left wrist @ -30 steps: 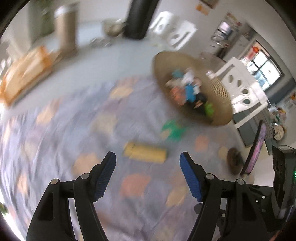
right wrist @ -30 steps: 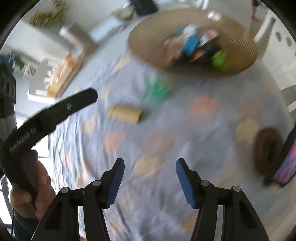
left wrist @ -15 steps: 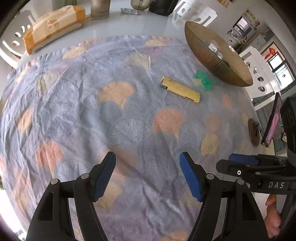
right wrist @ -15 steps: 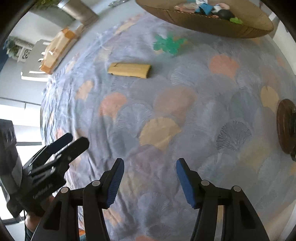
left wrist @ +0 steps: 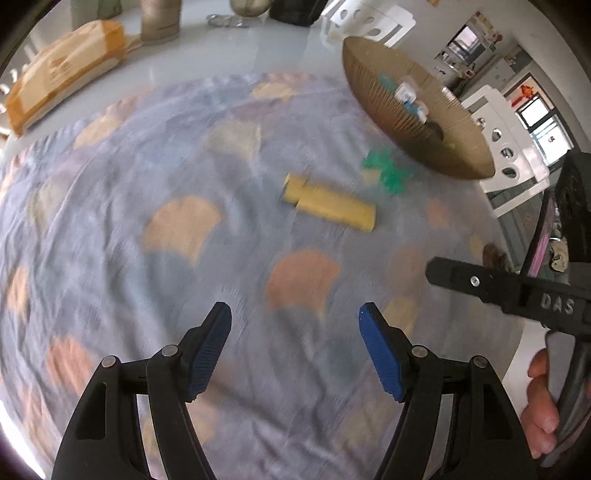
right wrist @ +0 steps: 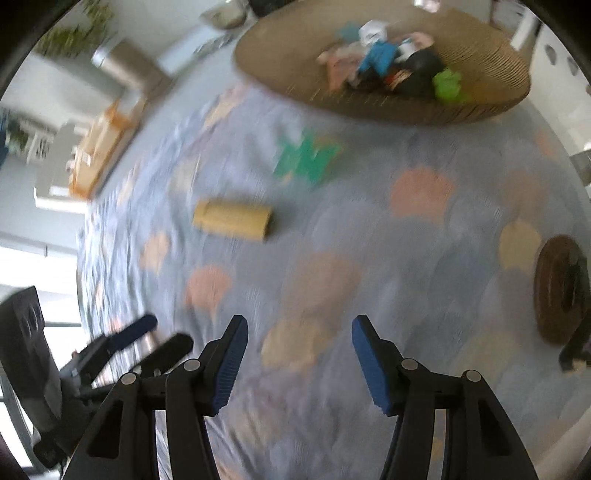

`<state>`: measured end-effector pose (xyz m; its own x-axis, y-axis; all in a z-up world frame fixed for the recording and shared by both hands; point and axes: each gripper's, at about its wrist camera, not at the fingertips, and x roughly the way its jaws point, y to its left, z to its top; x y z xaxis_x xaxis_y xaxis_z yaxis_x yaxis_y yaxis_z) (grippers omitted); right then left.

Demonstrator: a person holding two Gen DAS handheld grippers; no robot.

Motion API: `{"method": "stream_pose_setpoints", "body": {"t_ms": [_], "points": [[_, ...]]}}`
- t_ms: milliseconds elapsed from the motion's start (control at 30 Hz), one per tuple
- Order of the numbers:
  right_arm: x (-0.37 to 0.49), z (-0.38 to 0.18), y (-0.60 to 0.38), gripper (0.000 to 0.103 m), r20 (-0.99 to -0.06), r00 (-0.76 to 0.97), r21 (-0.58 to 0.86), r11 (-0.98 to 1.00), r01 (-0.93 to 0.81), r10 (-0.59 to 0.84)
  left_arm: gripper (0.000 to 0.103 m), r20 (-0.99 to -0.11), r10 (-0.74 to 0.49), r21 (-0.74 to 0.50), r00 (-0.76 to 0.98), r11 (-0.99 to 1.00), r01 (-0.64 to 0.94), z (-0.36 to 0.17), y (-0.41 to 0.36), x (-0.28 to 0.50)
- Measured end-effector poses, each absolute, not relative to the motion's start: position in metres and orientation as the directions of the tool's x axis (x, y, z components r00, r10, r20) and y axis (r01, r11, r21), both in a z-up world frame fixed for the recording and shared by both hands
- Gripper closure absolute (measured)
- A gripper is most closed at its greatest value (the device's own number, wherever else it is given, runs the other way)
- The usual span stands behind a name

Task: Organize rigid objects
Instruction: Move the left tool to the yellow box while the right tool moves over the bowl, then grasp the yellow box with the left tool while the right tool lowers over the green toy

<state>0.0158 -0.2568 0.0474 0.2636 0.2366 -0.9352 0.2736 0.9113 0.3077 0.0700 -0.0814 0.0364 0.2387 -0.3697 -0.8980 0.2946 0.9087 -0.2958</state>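
A yellow box [left wrist: 328,206] lies on the patterned blue cloth, also in the right wrist view [right wrist: 232,219]. A green toy [left wrist: 386,170] lies beyond it, near the woven basket [left wrist: 388,110]; the toy [right wrist: 308,158] and the basket [right wrist: 491,107], with several toys inside, also show in the right wrist view. My left gripper [left wrist: 295,328] is open and empty, well short of the box. My right gripper [right wrist: 297,343] is open and empty above the cloth. Each gripper shows at the edge of the other's view.
A tan package [left wrist: 55,77] and a metal canister [left wrist: 160,18] stand at the far left of the table. A dark round coaster [right wrist: 557,291] lies at the right edge. White chairs [left wrist: 506,147] stand beyond the basket.
Both grippers have moved forward over the cloth toward the box and the basket; the views are blurred by motion. Both stay open.
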Motion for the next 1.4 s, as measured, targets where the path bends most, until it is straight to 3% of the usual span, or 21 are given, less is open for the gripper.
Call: {"method": "stream_pose_setpoints", "body": {"t_ms": [167, 300, 367, 533, 1000, 1200, 1300, 1367, 1400], "points": [[0.042, 0.054, -0.281, 0.046, -0.917, 0.339, 0.318, 0.895, 0.313, 0.208, 0.033, -0.89, -0.376, -0.284, 0.256, 0.899, 0.333, 0.035, -0.115, 0.098], [0.059, 0.053, -0.29, 0.046, -0.905, 0.378, 0.326, 0.889, 0.321, 0.196, 0.032, -0.899, -0.314, -0.187, 0.306, 0.905, 0.381, 0.032, -0.149, 0.105], [0.065, 0.053, -0.291, 0.046, -0.902, 0.385, 0.327, 0.89, 0.318, 0.194, 0.024, -0.902, -0.271, -0.13, 0.336, 0.913, 0.387, 0.028, -0.161, 0.108], [0.076, 0.047, -0.289, 0.046, -0.898, 0.394, 0.327, 0.897, 0.298, 0.197, 0.023, -0.899, -0.193, -0.038, 0.394, 0.929, 0.367, 0.02, -0.163, 0.106], [0.098, 0.027, -0.266, 0.046, -0.907, 0.368, 0.306, 0.921, 0.241, 0.205, 0.023, -0.91, -0.219, -0.153, 0.351, 0.966, 0.208, 0.018, -0.072, 0.11], [0.106, 0.024, -0.247, 0.046, -0.926, 0.364, 0.175, 0.966, 0.19, 0.096, 0.023, -0.897, -0.291, -0.228, 0.332, 0.95, 0.215, 0.02, -0.071, 0.13], [0.107, 0.022, -0.241, 0.046, -0.928, 0.37, 0.118, 0.979, 0.168, 0.049, 0.023, -0.9, -0.25, -0.175, 0.356, 0.957, 0.23, 0.017, -0.088, 0.139], [0.106, 0.022, -0.239, 0.055, -0.926, 0.376, 0.083, 0.984, 0.159, 0.017, 0.03, -0.9, -0.212, -0.123, 0.38, 0.962, 0.245, 0.019, -0.099, 0.136], [0.105, 0.022, -0.239, 0.056, -0.925, 0.379, 0.076, 0.986, 0.149, 0.014, 0.038, -0.896, -0.208, -0.11, 0.392, 0.96, 0.257, 0.018, -0.101, 0.135]]}}
